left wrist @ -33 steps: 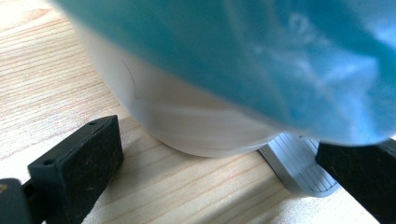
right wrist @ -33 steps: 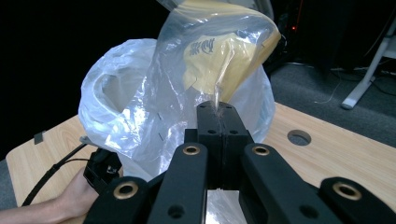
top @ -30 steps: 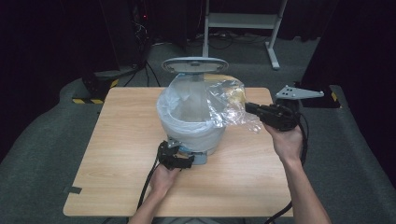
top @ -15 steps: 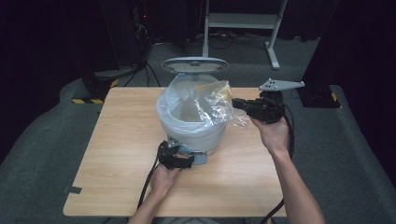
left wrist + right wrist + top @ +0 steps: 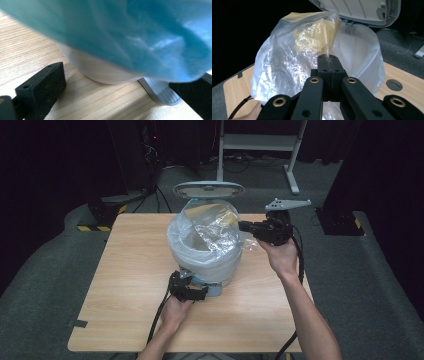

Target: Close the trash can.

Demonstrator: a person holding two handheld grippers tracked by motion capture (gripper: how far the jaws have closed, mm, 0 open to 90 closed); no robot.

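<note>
Right hand-held gripper [image 5: 245, 226] nearer the bin [image 5: 202, 262], level, pinching bag [image 5: 294, 57].

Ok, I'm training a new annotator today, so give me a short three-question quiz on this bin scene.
1. True or false: the right gripper is shut on the clear plastic bag.
2. Multiple choice: the lid of the bin is A) closed, B) lying on the table, C) standing open at the back.
3. What do the left gripper jaws stand on either side of, down on the table?

Key:
1. True; its jaws are pressed together with a fold of bag between them.
2. C
3. The grey pedal at the foot of the bin; one jaw stands well clear of it, so they are open.
</note>
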